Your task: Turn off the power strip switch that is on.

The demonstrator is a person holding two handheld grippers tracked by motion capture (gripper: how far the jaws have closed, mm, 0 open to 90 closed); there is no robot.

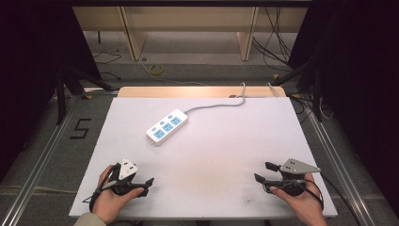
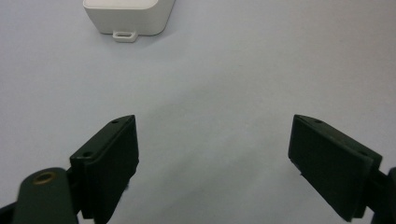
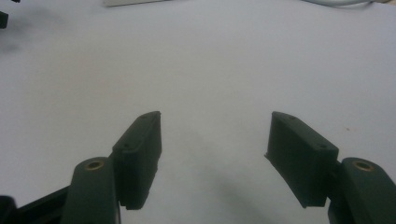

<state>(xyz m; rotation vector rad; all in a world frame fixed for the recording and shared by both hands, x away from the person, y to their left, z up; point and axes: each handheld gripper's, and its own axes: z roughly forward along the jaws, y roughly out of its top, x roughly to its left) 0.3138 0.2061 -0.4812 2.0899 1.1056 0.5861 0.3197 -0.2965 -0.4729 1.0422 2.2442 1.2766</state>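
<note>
White plastic power strip [image 1: 166, 126], a rounded rectangular block with blue socket faces and a grey cord [image 1: 221, 105], lying diagonally at the centre-rear of the matte white desk [image 1: 211, 160]. Left gripper [image 1: 147, 184] and right gripper [image 1: 261, 172], hand-held low at the near corners, point inward; both pairs of jaws are spread apart with nothing between them.

One white power strip [image 1: 166, 126] lies on the one white table [image 1: 216, 155], and one grey cable [image 1: 221, 104] runs from its far end toward the table's back edge. The strip's top carries three blue socket blocks in a row. Nearer the person than the strip there are two grippers: the left gripper [image 1: 147, 185] to the strip's left, the right gripper [image 1: 263, 172] to its right. Each gripper has two black jaws, standing apart, and one grey three-cornered plate on top.
</note>
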